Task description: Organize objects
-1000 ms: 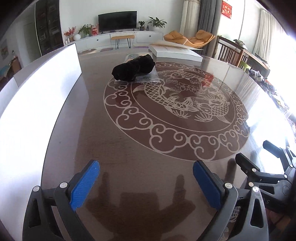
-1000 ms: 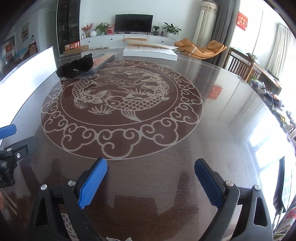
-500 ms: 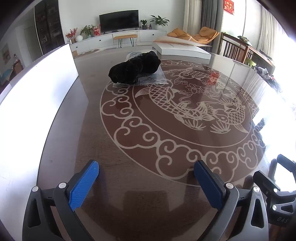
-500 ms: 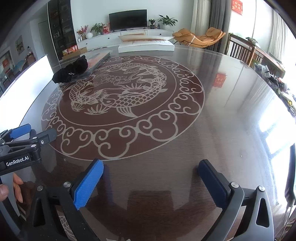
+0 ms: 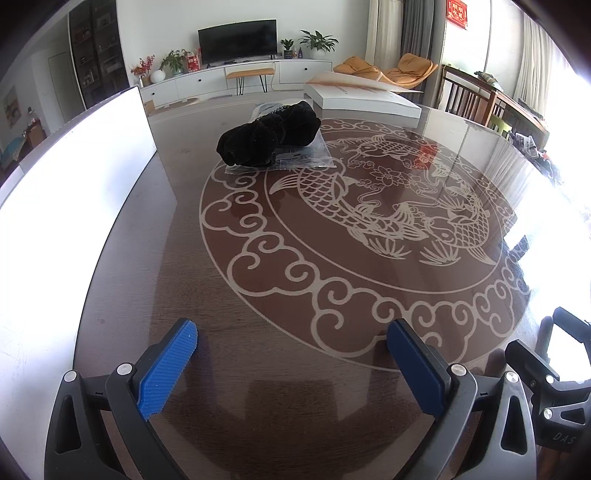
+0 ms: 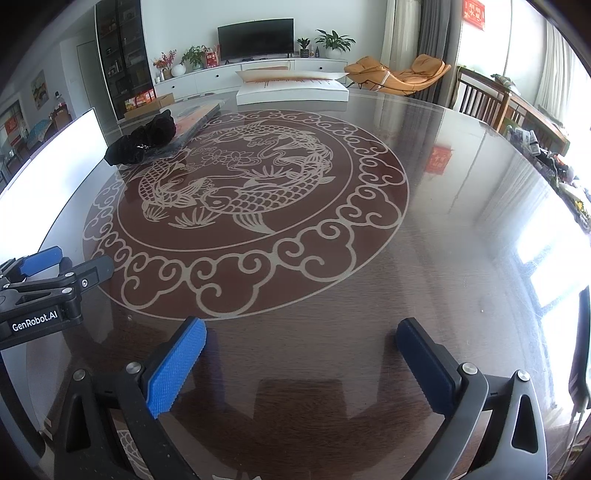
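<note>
glossy dark table [image 5: 258,369], fish-motif medallion [image 5: 369,221]

This is a home, in a big living room. At 12 o'clock a black TV [image 5: 237,40] stands on a long white cabinet [image 5: 240,75], with green plants [image 5: 317,42] and red flowers [image 5: 142,68] in pots beside it. At 1 o'clock there is a soft orange lounge chair [image 5: 402,68], with long curtains [image 5: 413,33] behind it. At 2 o'clock wooden chairs [image 5: 469,101] stand by a bright window. At 10 o'clock is a tall dark shelf [image 6: 123,55] full of small things. A red paper sign [image 5: 457,13] hangs on the wall. Up close is a big round desk [image 5: 258,332] with fish and clouds drawn on it, shiny like glass.
</note>
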Action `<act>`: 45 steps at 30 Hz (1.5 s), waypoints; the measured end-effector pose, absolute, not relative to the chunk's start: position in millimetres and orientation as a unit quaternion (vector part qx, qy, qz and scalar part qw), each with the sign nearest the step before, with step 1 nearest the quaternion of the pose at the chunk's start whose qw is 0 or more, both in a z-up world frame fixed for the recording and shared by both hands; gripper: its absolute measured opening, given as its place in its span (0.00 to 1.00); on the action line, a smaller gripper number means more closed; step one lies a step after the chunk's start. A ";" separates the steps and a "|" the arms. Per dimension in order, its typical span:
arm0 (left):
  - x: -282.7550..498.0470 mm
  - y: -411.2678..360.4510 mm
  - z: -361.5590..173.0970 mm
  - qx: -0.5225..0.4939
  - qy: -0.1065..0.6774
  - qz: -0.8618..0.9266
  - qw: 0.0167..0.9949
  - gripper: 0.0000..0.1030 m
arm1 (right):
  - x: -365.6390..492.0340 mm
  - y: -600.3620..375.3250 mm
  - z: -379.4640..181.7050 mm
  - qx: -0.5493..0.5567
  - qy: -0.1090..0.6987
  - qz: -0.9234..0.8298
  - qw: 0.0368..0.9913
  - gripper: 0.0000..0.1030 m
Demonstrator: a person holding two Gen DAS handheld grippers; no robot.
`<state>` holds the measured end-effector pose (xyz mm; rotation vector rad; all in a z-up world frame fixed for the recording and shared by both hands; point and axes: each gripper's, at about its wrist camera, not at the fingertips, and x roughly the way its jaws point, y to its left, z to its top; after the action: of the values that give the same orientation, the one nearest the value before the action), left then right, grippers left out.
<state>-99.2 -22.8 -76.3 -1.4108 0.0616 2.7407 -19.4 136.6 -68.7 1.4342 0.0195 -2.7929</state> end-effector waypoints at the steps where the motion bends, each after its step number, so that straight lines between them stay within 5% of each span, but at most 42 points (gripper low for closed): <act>1: -99.3 -22.8 -76.3 -0.457 0.020 0.889 0.029 1.00 | -19.3 136.5 -68.7 0.457 0.006 -0.890 0.001 1.00; 45: -99.9 -22.5 -76.5 -0.457 0.020 0.889 0.029 1.00 | -16.3 135.7 -68.3 0.457 0.006 -0.890 0.000 1.00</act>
<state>-99.9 -22.5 -76.5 -1.4111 0.0608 2.7408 -16.3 135.7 -68.3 1.4348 0.0191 -2.7937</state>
